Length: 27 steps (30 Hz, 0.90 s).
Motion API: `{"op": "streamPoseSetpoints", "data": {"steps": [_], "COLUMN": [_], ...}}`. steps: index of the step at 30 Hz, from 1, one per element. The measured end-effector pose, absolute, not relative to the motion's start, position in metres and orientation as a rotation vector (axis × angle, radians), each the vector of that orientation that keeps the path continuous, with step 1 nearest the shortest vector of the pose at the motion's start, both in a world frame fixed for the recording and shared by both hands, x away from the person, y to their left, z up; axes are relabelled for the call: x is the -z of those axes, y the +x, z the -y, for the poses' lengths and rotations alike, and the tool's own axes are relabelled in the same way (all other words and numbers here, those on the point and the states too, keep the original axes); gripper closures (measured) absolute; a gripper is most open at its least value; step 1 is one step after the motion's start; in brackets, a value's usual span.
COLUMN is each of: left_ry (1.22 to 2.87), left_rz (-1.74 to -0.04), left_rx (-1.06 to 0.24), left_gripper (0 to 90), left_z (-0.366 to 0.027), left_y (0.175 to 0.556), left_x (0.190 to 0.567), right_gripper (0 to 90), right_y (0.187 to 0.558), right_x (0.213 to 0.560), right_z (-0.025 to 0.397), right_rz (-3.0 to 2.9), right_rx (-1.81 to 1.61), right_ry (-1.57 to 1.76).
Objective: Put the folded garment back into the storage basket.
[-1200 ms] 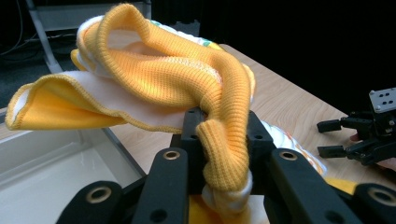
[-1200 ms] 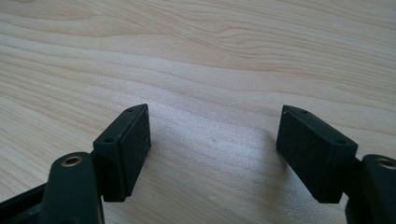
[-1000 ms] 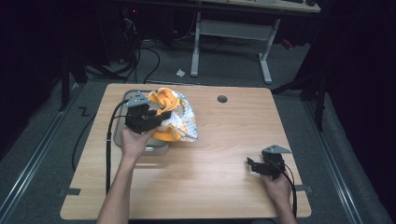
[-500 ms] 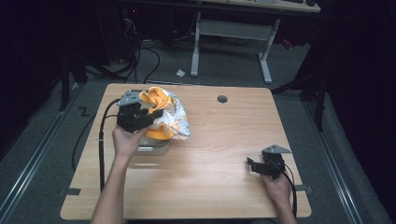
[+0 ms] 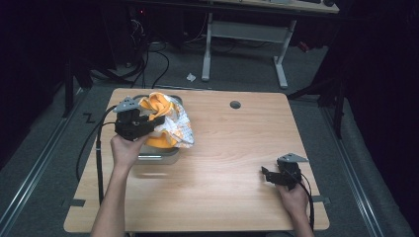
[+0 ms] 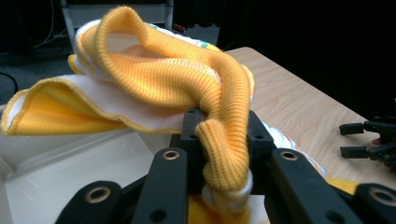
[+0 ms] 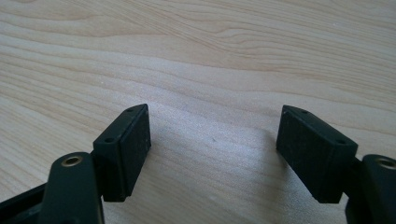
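A bunched garment (image 5: 165,121) of yellow knit and white printed fabric hangs over a white tray (image 5: 158,157) at the table's left rear. My left gripper (image 5: 148,120) is shut on it; in the left gripper view the yellow knit cuff (image 6: 224,149) is pinched between the black jaws, with the white tray (image 6: 70,172) below. My right gripper (image 5: 267,174) rests low over the bare wood near the front right, held by a hand. In the right gripper view my right gripper (image 7: 215,140) has its jaws wide apart with only tabletop between them.
The wooden table (image 5: 232,148) has a round cable hole (image 5: 235,104) at the back. A black cable (image 5: 99,148) trails from the left gripper off the table's left side. Beyond the table stand a desk frame (image 5: 247,39) and cables on the floor.
My left gripper has carried the garment leftward and back, so it now hangs over the tray. The right gripper has stayed where it was.
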<state>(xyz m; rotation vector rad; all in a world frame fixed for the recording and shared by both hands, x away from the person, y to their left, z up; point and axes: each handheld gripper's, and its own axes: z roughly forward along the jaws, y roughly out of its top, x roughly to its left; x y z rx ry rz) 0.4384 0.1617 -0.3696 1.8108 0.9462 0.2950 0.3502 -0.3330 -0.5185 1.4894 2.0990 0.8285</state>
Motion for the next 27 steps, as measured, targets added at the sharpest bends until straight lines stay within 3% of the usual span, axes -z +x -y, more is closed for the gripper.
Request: {"op": "streamPoseSetpoints", "data": {"steps": [27], "left_ry": [1.935], "left_rz": [-1.058], "left_rx": [-0.354], "left_gripper": [74.9], "left_z": [-0.182], "left_y": [0.451], "left_x": [0.394], "right_gripper": [26.4], "right_y": [0.35], "right_x": [0.518], "right_z": [0.333], "right_rz": [-2.098], "right_rx": [-0.828], "right_ry": [1.49]}}
